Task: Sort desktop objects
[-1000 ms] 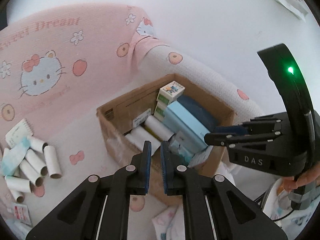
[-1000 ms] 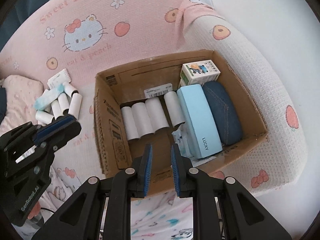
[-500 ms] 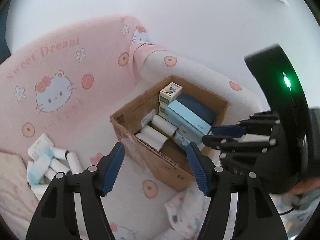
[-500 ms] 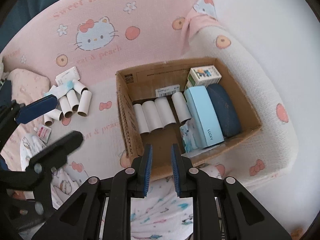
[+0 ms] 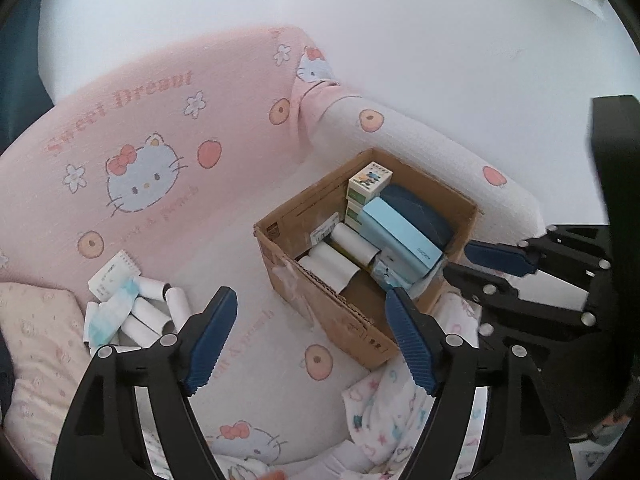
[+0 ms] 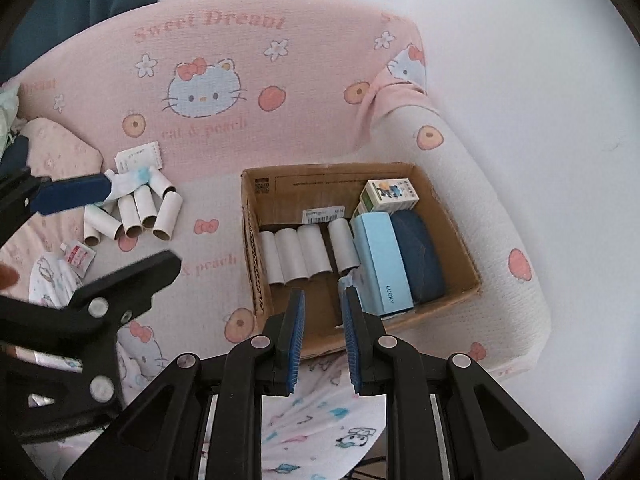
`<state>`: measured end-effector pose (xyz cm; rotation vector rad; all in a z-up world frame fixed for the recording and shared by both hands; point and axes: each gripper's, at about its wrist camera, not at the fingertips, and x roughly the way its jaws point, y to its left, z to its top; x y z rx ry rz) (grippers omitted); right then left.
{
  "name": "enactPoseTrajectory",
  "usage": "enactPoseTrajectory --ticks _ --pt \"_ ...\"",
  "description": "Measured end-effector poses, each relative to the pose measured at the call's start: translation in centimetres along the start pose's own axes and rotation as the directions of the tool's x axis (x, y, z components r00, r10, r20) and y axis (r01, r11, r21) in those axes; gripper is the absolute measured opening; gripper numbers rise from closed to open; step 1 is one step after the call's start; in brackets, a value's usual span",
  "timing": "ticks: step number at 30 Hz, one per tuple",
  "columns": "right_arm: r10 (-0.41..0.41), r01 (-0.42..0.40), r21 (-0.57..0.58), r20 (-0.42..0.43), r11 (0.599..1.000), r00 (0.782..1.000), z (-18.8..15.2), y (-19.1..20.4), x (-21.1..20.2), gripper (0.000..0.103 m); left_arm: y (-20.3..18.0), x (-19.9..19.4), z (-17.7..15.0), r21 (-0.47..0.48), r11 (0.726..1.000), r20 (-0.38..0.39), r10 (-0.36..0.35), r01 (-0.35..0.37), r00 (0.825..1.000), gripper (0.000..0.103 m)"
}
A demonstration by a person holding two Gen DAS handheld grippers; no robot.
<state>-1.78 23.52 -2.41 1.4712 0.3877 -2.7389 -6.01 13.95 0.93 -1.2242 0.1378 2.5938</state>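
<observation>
A cardboard box (image 6: 250, 240) sits on a pink cat-print sofa. It holds several white paper rolls (image 6: 298, 254), a light blue case (image 6: 382, 264), a dark blue case (image 6: 418, 256) and a small printed carton (image 6: 390, 196). More loose rolls (image 6: 140, 216) lie in a heap to the left with a tissue packet (image 6: 132, 178) on them. My left gripper (image 5: 310, 300) hangs above the sofa between heap and box; its jaws are opening, with nothing between them. My right gripper (image 6: 323, 296) hovers over the box's near edge, shut and empty.
A small notepad (image 6: 138, 156) lies behind the heap and a red-and-white sachet (image 6: 78, 258) in front of it. A printed cloth (image 6: 320, 412) is draped under the grippers. A pale cushion (image 5: 36, 340) lies at the far left. The sofa arm (image 6: 480, 208) curves behind the box.
The left gripper's jaws went from shut to wide apart. Both grippers rose and drew back from the box, so the box looks smaller and the heap of rolls shows more fully.
</observation>
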Motion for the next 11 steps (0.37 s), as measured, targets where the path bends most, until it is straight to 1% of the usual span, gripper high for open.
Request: enactPoseTrajectory --ticks 5,11 --pt "0.020 -0.020 -0.007 0.008 1.000 1.000 -0.20 -0.02 -0.32 0.015 0.13 0.64 -0.35 -0.012 1.000 -0.019 0.002 -0.002 1.000 0.080" --pt "0.017 -0.017 0.000 0.015 1.000 1.000 -0.41 -0.33 -0.47 0.016 -0.09 0.48 -0.29 -0.011 1.000 -0.018 -0.010 0.010 1.000 0.080"
